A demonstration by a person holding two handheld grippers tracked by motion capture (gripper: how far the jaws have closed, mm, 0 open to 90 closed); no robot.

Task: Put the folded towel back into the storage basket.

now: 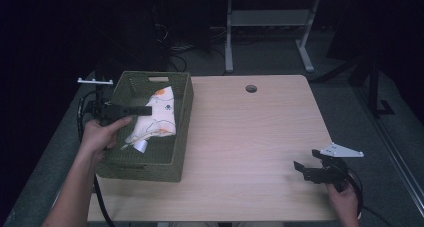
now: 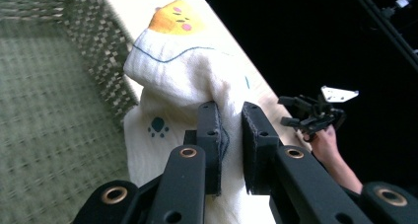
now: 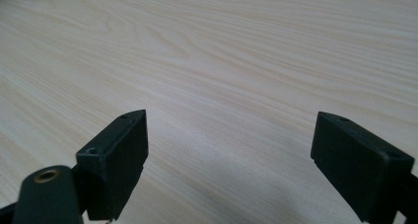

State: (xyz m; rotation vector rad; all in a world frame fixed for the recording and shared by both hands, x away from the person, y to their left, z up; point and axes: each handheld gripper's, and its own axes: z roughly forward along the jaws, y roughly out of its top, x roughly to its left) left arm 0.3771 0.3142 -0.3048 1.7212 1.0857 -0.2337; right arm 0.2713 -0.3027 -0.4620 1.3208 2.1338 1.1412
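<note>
- left gripper point(image 2: 229, 135): jaws nearly together, clamped on a fold of the white cloth point(image 2: 182, 81); fold pinched between the two pads, bulk of the cloth ahead of and below the jaw tips.
- white cloth: printed with a yellow face, a dark paw mark and thin blue lines; hanging bunched from the jaws inside the green woven basket point(image 1: 182, 94), lower end toward the basket floor.
- high view: left gripper point(image 1: 145, 110) over the basket's left half, pointing right across it, held by the left hand point(image 1: 102, 134) at the basket's left wall; cloth point(image 1: 155, 118) just beside the jaw tips, toward the basket's right wall.
- green woven basket: set on the left part of the light wooden tabletop point(image 1: 250, 137).
- right gripper point(image 3: 229, 160): jaws wide apart, nothing between them, bare tabletop beneath.
- high view: right gripper point(image 1: 301, 169) near the tabletop's front right corner, well apart from basket and cloth.
</note>
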